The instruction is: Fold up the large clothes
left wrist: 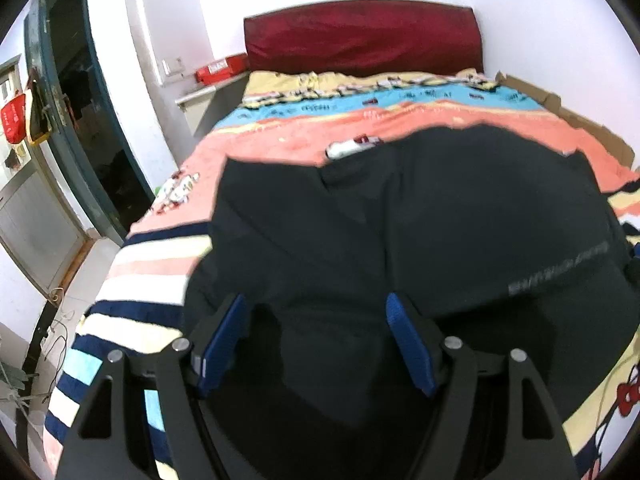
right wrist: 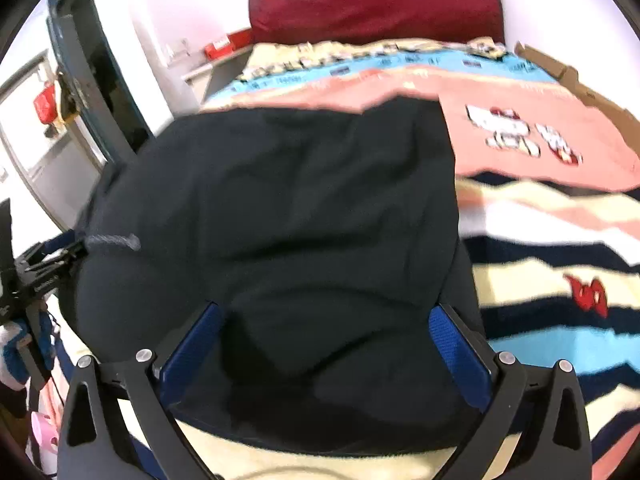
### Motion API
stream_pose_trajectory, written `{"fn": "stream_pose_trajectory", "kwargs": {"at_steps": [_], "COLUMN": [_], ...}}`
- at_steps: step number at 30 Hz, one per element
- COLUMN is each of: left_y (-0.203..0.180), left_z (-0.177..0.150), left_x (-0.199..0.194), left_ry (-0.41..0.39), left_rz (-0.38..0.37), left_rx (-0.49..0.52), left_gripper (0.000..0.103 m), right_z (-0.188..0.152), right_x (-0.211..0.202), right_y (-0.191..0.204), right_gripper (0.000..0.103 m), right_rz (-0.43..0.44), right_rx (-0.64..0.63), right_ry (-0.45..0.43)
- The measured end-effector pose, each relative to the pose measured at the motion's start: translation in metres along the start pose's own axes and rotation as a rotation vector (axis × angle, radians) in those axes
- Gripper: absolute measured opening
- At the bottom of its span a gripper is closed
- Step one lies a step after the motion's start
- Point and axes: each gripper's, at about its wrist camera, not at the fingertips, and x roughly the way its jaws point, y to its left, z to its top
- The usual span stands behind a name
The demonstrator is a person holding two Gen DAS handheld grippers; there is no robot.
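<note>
- Left wrist view: the left gripper (left wrist: 316,320) hangs over the near part of a black garment (left wrist: 400,220), its blue pads (left wrist: 224,340) spread apart and pressing on nothing; dark cloth lies below the gap.
- Right wrist view: the right gripper (right wrist: 328,332) stands with its pads (right wrist: 456,344) wide apart over the same garment (right wrist: 300,200), released; no cloth is pinched.
- The garment lies spread on the bed's striped blanket (left wrist: 152,272), filling the near middle of the bed.
- Its far edge is blurred and ends on the pink band of the blanket; pink, blue and yellow bands beyond it are bare up to the dark red headboard (left wrist: 360,36).
- Right of the garment, striped blanket (right wrist: 560,240) lies open, with cardboard (right wrist: 568,76) along the bed's far right edge.
- Left of the bed, a dark doorway (left wrist: 88,120) with a red bag (left wrist: 14,120) hanging, and a ledge holding a red box (left wrist: 220,68) beside the headboard.
- The left gripper (right wrist: 36,276) shows at the garment's left edge, near a grey cord (right wrist: 114,242).
</note>
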Motion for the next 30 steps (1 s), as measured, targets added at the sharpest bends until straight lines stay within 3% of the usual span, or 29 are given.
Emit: {"fn": "stream_pose_trajectory", "kwargs": {"at_steps": [5,14,18,22,30], "left_y": [-0.002,-0.014,-0.018,-0.015,-0.011], "left_z": [0.019,0.062,0.075,0.074,0.068], "left_x": [-0.005,0.028,0.053,0.084,0.097], "left_ry": [-0.053,-0.084,-0.053,0.043,0.111], "left_rz": [0.023,0.026,0.020,0.014,0.006], "left_rx": [0.016,0.071,0.078,0.056,0.034], "left_gripper": [0.072,0.072,0.072,0.072,0.073], "right_z": [0.031,0.071,0.083,0.091,0.090], "right_x": [-0.008,0.032,0.063,0.081,0.082], "right_y": [0.012,0.042,0.052,0.038,-0.013], "right_gripper": [0.102,0.102,0.102,0.102,0.102], "right_rz": [0.018,0.065,0.102,0.113,0.042], "right_rx": [-0.031,-0.087,-0.101,-0.050,0.049], "right_ry": [-0.057,-0.050,0.002,0.034,0.050]}}
